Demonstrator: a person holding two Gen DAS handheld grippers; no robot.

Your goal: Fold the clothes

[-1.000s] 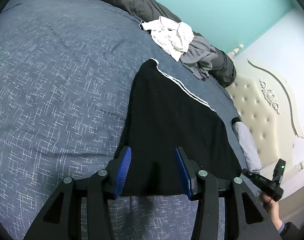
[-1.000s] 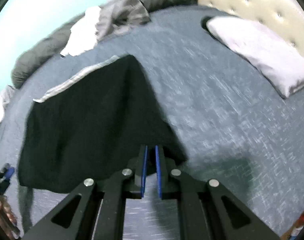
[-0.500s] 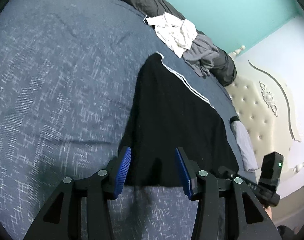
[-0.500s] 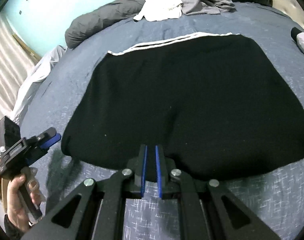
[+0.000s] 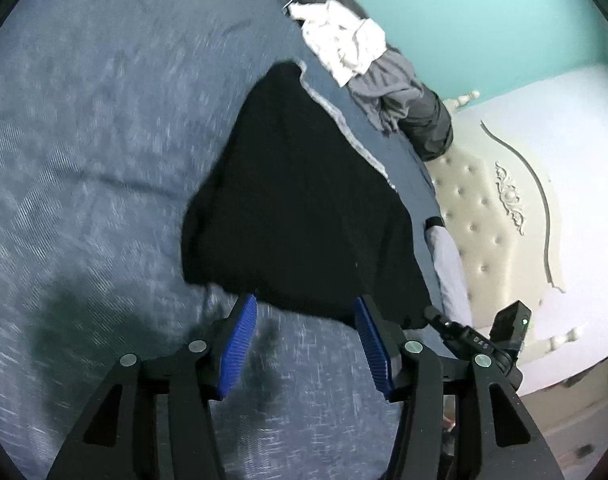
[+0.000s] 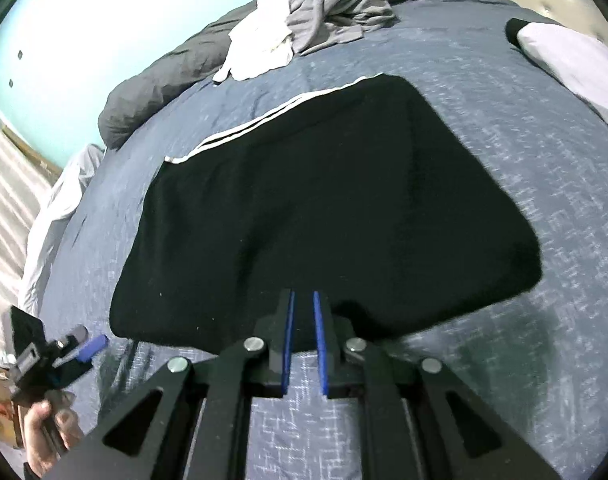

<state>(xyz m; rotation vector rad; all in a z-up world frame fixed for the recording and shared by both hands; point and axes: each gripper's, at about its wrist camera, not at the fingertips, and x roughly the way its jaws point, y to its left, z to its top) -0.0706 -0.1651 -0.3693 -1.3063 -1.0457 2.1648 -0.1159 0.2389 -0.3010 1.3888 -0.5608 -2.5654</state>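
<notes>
A black garment with white stripes along its far edge lies flat on the blue bedspread; it also shows in the right wrist view. My left gripper is open and empty, its blue pads just short of the garment's near edge. My right gripper has its jaws nearly closed with a narrow gap, at the garment's near edge; nothing shows between the pads. The right gripper also shows in the left wrist view, and the left gripper in the right wrist view.
A pile of white and grey clothes lies at the bed's far side by a dark grey duvet roll. A pale pillow and a tufted cream headboard are to the right.
My left gripper pulled back off the garment's near edge, which now lies slightly rumpled. My right gripper stayed at the near edge and its jaws opened a crack.
</notes>
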